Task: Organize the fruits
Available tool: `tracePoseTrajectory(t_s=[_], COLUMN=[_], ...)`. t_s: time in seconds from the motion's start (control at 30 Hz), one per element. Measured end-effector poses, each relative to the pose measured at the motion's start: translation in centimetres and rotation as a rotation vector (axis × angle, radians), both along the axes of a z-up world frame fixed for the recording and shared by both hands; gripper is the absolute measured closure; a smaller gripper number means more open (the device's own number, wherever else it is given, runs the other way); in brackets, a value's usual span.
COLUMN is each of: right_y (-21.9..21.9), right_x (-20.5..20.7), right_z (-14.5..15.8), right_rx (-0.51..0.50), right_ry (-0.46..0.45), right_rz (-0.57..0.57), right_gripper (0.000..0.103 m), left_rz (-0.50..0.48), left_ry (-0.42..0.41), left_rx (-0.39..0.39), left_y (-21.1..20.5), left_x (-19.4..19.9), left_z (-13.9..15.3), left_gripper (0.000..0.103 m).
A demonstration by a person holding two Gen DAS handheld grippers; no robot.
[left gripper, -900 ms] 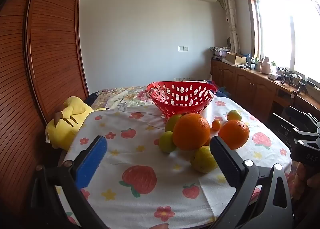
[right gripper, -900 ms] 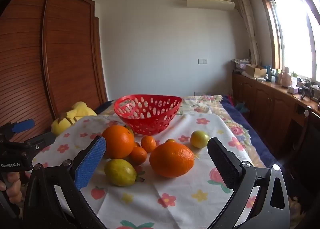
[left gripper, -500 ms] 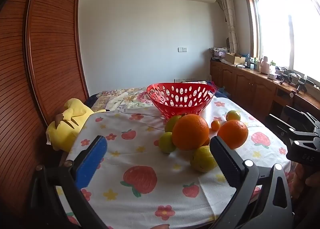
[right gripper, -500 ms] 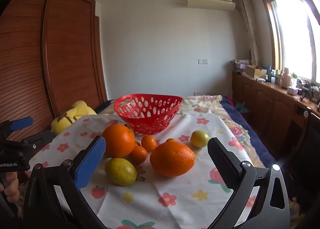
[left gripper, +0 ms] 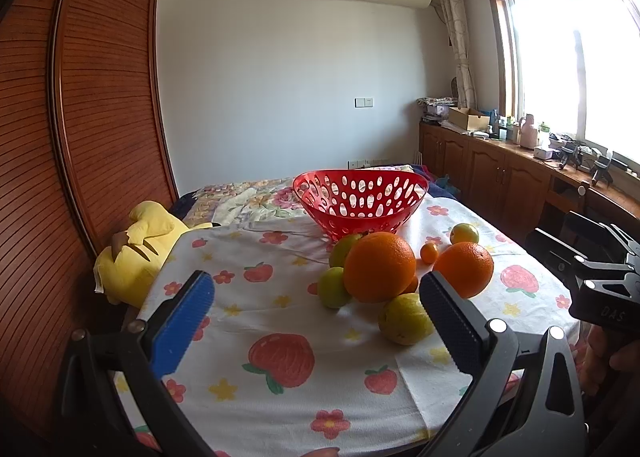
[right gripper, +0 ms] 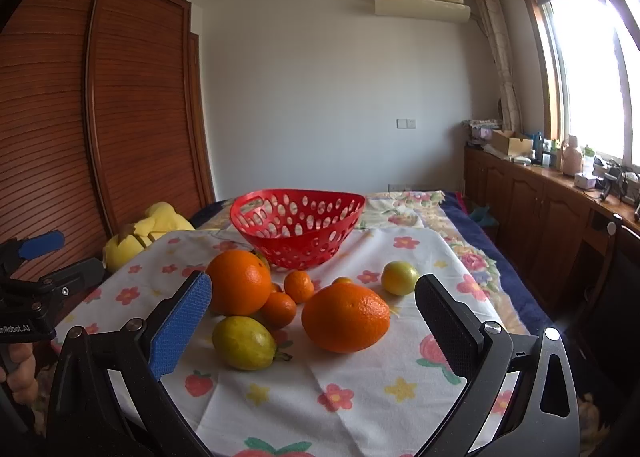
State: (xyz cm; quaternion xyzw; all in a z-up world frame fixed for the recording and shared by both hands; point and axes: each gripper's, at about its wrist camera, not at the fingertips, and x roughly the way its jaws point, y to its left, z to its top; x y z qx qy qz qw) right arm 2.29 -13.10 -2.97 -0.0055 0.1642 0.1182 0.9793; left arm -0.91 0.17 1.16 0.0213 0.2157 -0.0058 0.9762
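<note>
1. We find the fruit lying loose in a cluster on the flowered tablecloth (right gripper: pixel 360 397), none of it in the basket. Seen from the right gripper (right gripper: pixel 312 321), a large orange (right gripper: pixel 345 317) lies straight ahead between the lines of its two fingers, with a yellow-green guava (right gripper: pixel 244 343) ahead and left, just beside the blue pad.
2. A second large orange (right gripper: pixel 239 282) sits farther ahead and left, touching two small tangerines (right gripper: pixel 279 309) (right gripper: pixel 299 286) that lie between the two big oranges. A small yellow-green fruit (right gripper: pixel 399 277) sits apart, ahead and right.
3. From the left gripper (left gripper: pixel 316 317) we see two further green fruits (left gripper: pixel 333 288) (left gripper: pixel 345 249) pressed against the far orange's left side; they are largely hidden in the right wrist view.
4. The red perforated basket (right gripper: pixel 298 225) stands upright beyond the cluster, ahead of both grippers. We see no fruit through its holes, though the bottom is not visible.
5. Left gripper: fingers spread wide, nothing between the pads, held short of the fruit above the near cloth. A person's hand (right gripper: pixel 18 373) holds it.
6. Right gripper: fingers likewise wide apart, gripping nothing, short of the fruit.
7. A yellow plush toy (left gripper: pixel 136 257) lies off the cloth's edge, ahead and left of the left gripper, against the slatted wooden wardrobe (left gripper: pixel 80 137).
</note>
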Motion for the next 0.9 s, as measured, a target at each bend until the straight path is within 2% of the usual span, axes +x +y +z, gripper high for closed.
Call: tracePoseTrajectory(t_s=[0.9], right_y=[0.04], right_x=[-0.12], right_z=[0.06], right_rx=[0.002], right_ry=[0.001], right_rz=[0.001], right_gripper=[0.0], left_rz=[-0.006], left_ry=[-0.006], left_rx=[0.005], left_y=[-0.35], left_x=[-0.24], left_z=[0.39], left_gripper=[0.0])
